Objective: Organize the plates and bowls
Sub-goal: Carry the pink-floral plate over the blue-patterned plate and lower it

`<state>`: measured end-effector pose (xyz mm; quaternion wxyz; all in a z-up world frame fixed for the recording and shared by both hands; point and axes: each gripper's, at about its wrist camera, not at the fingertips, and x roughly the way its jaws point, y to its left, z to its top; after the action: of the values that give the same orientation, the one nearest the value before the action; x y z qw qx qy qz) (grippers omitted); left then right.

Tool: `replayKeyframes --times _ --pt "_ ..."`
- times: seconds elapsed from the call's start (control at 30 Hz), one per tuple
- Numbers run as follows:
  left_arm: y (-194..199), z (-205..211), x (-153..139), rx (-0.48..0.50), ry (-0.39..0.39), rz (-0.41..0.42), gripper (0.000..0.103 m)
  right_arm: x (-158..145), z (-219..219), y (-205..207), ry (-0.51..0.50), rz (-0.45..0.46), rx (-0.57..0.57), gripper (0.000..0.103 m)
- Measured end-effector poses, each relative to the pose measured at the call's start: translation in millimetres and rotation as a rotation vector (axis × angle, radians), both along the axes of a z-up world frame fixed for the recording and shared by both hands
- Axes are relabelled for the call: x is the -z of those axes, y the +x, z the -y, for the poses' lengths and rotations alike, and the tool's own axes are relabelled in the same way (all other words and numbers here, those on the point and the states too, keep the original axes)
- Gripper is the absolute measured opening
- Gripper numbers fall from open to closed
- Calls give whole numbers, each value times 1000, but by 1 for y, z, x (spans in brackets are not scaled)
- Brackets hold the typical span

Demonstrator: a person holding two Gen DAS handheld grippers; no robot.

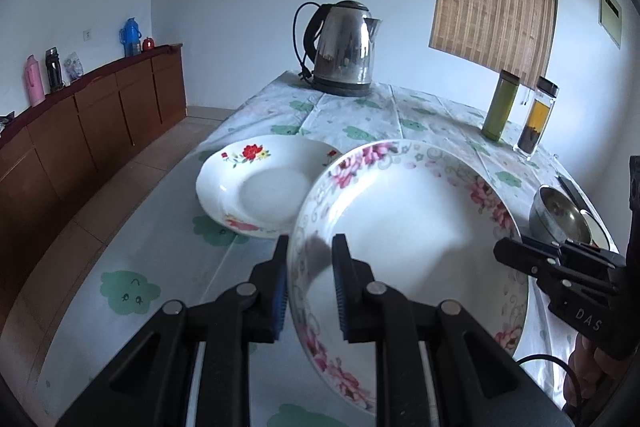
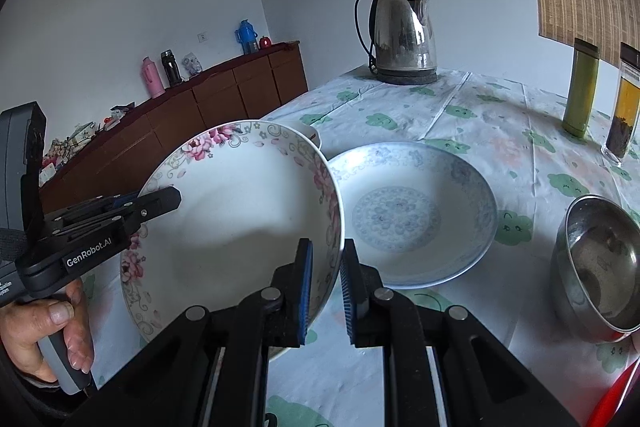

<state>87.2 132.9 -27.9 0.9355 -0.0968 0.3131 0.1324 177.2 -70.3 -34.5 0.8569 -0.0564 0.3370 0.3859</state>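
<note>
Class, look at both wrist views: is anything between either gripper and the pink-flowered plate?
No. The left gripper and right gripper each clamp the pink-flowered plate by opposite rim edges; nothing visible stands between.

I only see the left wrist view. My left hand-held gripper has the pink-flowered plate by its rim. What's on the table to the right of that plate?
Observer: A shallow white plate with a faded blue pattern lies flat on the tablecloth, just right of the lifted white plate with pink flowers.
Operator: Is anything in it?
Observer: No, it is empty; only its blue centre medallion shows.
Operator: Is my right hand-held gripper properly on the rim?
Observer: Yes. The right hand-held gripper has one blue pad inside and one outside the flowered plate's right rim, closed on it.
</note>
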Motion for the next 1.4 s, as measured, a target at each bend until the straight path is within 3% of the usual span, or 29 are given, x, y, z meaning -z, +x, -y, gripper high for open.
replayKeyframes --times 0.57,1.4 --pt "43 15 -29 45 55 51 17 -23 17 22 39 19 77 15" --pt "106 24 -28 92 41 44 17 -25 28 64 46 21 186 15"
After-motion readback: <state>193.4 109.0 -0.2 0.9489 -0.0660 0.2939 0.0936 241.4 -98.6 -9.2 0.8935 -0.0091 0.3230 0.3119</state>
